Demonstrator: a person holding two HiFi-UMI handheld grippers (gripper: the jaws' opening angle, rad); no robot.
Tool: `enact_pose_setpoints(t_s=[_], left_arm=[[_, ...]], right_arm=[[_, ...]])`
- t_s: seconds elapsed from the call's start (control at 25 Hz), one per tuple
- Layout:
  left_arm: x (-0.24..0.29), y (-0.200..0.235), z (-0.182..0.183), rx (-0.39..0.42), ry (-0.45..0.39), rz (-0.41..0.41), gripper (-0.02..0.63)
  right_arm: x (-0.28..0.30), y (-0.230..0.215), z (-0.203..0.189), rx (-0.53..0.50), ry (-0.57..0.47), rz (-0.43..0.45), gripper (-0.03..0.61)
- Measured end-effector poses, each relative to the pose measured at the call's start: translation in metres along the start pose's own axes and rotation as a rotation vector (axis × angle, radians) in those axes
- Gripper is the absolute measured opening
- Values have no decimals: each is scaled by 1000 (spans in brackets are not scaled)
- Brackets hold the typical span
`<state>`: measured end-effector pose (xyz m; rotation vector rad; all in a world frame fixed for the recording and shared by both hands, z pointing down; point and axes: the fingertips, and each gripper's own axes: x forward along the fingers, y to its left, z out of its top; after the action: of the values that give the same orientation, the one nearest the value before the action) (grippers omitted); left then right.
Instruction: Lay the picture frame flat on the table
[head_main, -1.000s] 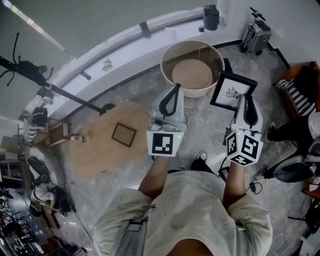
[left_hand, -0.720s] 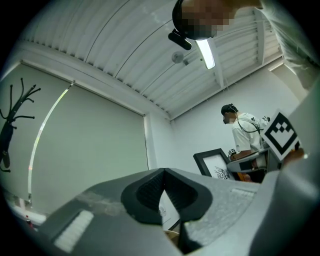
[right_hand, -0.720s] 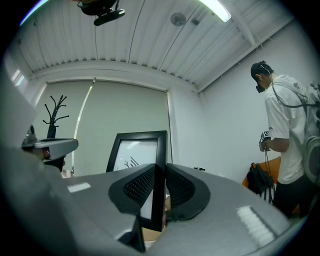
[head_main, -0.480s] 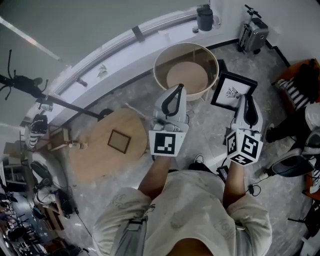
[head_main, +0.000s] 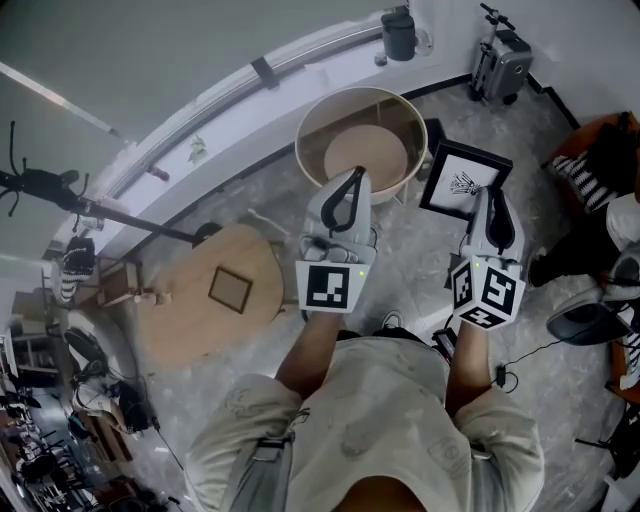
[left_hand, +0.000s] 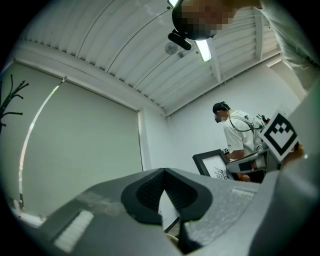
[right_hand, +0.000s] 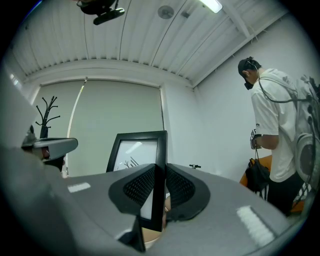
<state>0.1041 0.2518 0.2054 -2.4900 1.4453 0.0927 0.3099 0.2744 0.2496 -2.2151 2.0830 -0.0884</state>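
Note:
The picture frame (head_main: 463, 180) is black with a white mat and a line drawing. It stands upright in the air, and my right gripper (head_main: 490, 197) is shut on its right edge. In the right gripper view the frame's edge (right_hand: 161, 150) sits squeezed between the two ribbed pads of the right gripper (right_hand: 160, 174). My left gripper (head_main: 353, 174) is held beside it, over the near rim of the round table, shut with nothing in it. In the left gripper view its pads meet at the tip of the left gripper (left_hand: 164, 172), and the frame (left_hand: 214, 164) shows to the right.
A round wooden table with a raised rim (head_main: 345, 105) stands just ahead. A low oval wooden table (head_main: 190, 320) at the left carries a small square frame (head_main: 231, 289). A suitcase (head_main: 497, 62) and a bin (head_main: 397, 35) stand by the far wall. A person (right_hand: 275, 140) stands at the right.
Both grippers have travelled together with the frame. The round table and the oval table have slid left in the head view. Neither grip has changed.

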Motion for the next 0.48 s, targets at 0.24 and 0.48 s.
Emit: enact_pose_setpoints(t_s=[0.24,0.48], left_arm=[[12,-12,-1,5,-4,7,3],[15,-9,-6,6,1,24,3]], right_arm=[[5,-18,-2,3,3,3,69],[13,-20,-5,4,6,13,69]])
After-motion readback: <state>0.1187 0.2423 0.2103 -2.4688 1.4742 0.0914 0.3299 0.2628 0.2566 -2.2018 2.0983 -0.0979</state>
